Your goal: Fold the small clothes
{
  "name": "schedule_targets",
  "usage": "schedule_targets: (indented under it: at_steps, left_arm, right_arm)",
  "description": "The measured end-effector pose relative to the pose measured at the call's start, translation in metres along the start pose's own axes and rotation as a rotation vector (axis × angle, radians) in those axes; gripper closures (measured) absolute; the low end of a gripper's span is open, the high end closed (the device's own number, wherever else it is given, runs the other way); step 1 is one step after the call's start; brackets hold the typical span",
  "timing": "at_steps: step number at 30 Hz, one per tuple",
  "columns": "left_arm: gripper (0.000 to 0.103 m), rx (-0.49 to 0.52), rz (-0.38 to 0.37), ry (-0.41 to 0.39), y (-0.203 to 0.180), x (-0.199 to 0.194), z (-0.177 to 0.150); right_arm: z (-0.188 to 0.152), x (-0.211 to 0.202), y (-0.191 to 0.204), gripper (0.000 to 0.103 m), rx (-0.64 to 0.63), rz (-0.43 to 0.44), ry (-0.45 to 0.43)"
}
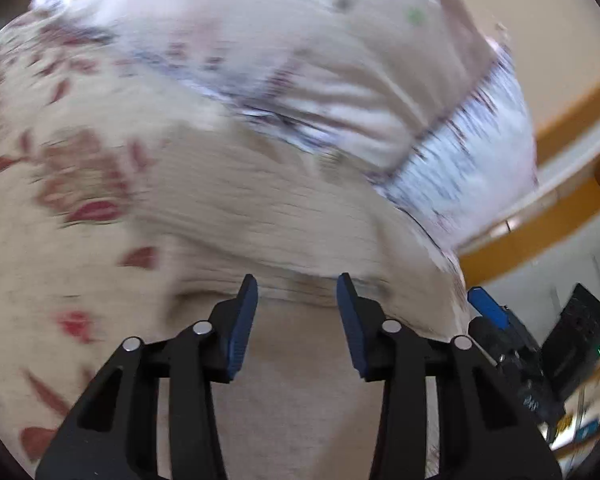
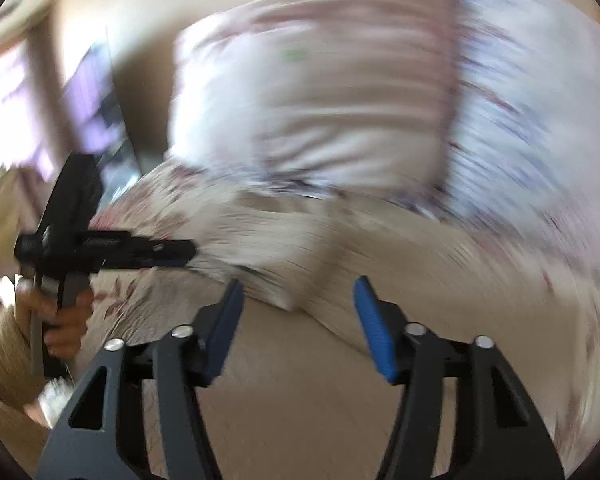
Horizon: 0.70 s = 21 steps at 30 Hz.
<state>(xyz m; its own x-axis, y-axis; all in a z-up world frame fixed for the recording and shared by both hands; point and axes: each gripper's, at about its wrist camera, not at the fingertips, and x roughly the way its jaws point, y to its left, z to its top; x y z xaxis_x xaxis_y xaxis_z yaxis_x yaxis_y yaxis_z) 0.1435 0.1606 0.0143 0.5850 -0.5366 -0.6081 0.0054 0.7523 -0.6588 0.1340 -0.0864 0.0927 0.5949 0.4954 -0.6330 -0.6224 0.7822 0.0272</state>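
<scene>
The bed cover [image 1: 100, 208], beige with red flowers, fills most of both views, with a pillow [image 1: 340, 60] lying at its far side. On the cover, straight ahead of you, lies the small beige garment [image 2: 284, 256], ribbed and rumpled, its near edge just beyond your fingertips. It looks light, soft and limp, so expect it to sag and slide; take it at a corner or along the hem, pinching one layer only. Your left gripper [image 1: 297, 300] has its jaws apart and empty, close to a fold. Your right gripper [image 2: 298, 300] is likewise spread wide, holding nothing.
</scene>
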Motion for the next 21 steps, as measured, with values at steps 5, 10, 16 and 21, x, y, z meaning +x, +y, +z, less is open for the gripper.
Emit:
schedule_targets:
  at_steps: [5,10,16,21]
  left_arm:
    - [0.066,-0.057,0.043,0.017,0.023,0.002,0.000]
    - [0.071,-0.058,0.054,0.022,0.030,0.000,-0.001]
    - [0.075,-0.054,0.065,0.026,0.029,0.003,0.000]
    - [0.076,-0.054,0.071,0.027,0.029,0.004,-0.001]
  right_arm:
    - [0.016,0.053,0.039,0.060,-0.176,0.027,0.082]
    - [0.008,0.092,0.064,0.060,-0.344,-0.063,0.186]
    - [0.011,0.095,0.035,0.099,-0.162,-0.086,0.174]
    - [0.010,0.044,-0.024,0.099,0.184,-0.105,0.042]
